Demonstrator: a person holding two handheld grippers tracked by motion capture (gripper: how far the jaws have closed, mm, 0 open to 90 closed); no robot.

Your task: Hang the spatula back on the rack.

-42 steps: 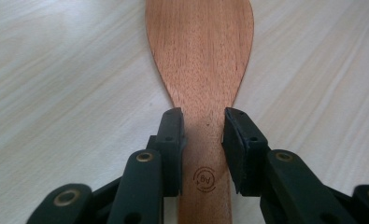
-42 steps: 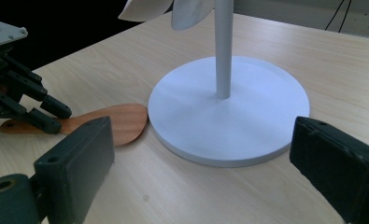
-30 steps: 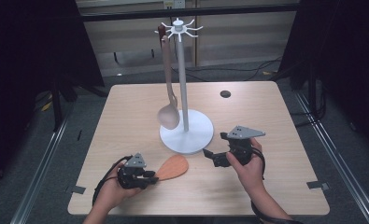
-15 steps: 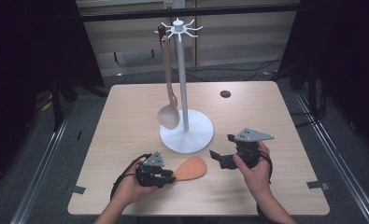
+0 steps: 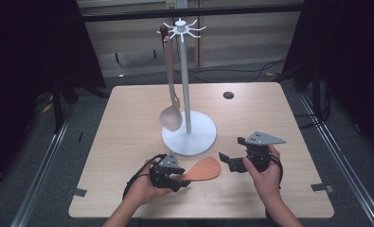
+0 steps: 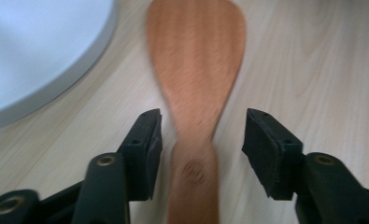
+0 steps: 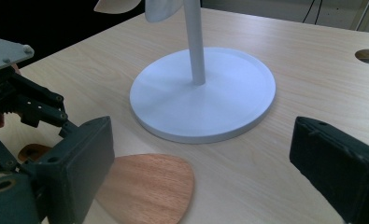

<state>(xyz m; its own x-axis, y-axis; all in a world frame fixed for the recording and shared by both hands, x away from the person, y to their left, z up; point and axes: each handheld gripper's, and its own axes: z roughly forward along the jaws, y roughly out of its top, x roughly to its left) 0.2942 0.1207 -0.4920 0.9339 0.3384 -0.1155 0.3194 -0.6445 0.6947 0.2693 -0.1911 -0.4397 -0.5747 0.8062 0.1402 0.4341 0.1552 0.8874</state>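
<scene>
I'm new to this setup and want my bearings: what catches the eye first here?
A tall white stand rises mid-table with a pale ladle hanging from its top hooks. In front of its base a wooden spatula lies flat, its handle between the open jaws of the left gripper, which have just been opening and do not press it. The right gripper points at the spatula's blade, jaws open.

The spatula (image 5: 204, 169) is reddish-brown wood with fine lengthwise grain. The counter (image 5: 128, 142) is pale, light-grained wood. The stand (image 5: 189, 135) is white, pole and round base alike. The spoon (image 5: 170, 116) hanging on it is pale beige. Both grippers, left (image 5: 177, 179) and right (image 5: 225, 161), are black, the right topped by a grey plate.
</scene>
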